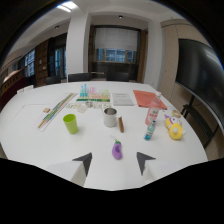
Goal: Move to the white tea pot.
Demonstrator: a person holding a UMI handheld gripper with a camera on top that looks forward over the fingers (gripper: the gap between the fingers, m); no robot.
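Note:
My gripper [114, 162] is open above the near part of a white table [35, 145], its two dark fingertips [85, 162] wide apart. A small purple eggplant toy [117, 150] lies on the table just ahead of the tips, in line with the gap and touching neither finger. Farther off, beyond a green cup [70, 123] and left of a metal cup [110, 117], sits a small whitish object [82, 107]. It is too small to tell if it is the tea pot. I cannot make out any clear white tea pot elsewhere.
A brown stick [120, 123], a blue-capped bottle [150, 131], a pink packet [153, 112] and a yellow toy [175, 131] lie right of the metal cup. Papers [122, 98], an orange folder [149, 98] and coloured cups [93, 92] lie farther back. A long strip [56, 111] lies to the left.

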